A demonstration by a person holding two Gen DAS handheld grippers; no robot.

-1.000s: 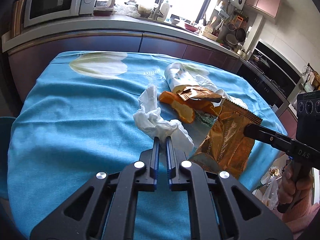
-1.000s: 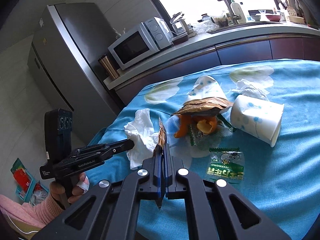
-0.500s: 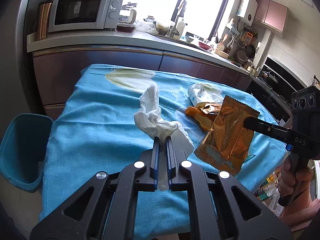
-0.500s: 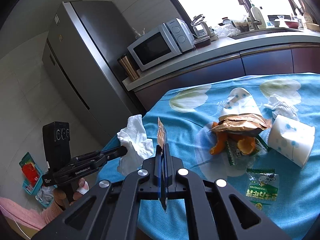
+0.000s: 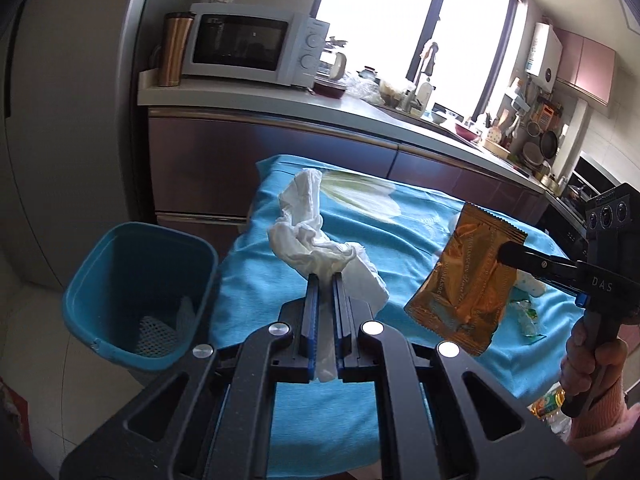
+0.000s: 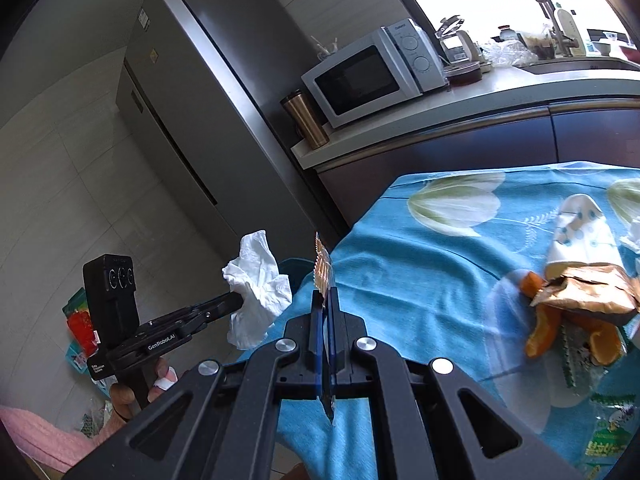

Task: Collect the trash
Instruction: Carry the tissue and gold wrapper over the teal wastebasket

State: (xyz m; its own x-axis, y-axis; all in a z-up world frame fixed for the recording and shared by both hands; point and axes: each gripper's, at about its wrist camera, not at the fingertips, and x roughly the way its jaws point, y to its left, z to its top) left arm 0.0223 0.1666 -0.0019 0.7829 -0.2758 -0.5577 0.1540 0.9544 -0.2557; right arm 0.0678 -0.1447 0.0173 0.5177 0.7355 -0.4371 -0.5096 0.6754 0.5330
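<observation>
My left gripper (image 5: pixel 324 276) has its fingers pressed together on a crumpled white tissue (image 5: pixel 316 236). The tissue rises up and away from the fingertips, its long axis running forward and a little left, with a loose tail hanging down between the fingers. It hangs in the air beyond the near left edge of the desk (image 5: pixel 400 240), to the right of the blue bin (image 5: pixel 120 264) that stands on the floor beside the desk.

My right gripper (image 6: pixel 325 292) has its fingers clamped on an orange foil wrapper (image 5: pixel 468 276). From the right wrist view I see it edge-on, a thin strip standing up past the fingertips with a serrated top. From the left wrist view it shows its flat face, long axis tilted from upper right down to lower left, held clear above the blue cloth. A line of small print runs along it, too small for me to read.

The right gripper's body reads "DAS"; the left one (image 6: pixel 236 304) reads "GenRobot.AI".

On the desk lie orange peel (image 6: pixel 540 332), a brown foil packet (image 6: pixel 588 292) on top of it, a flattened white paper cup with blue dots (image 6: pixel 580 236) and a green-printed clear sachet (image 6: pixel 608 436). A white microwave (image 5: pixel 248 48) and a copper tumbler (image 5: pixel 174 48) stand on the kitchen worktop behind.
</observation>
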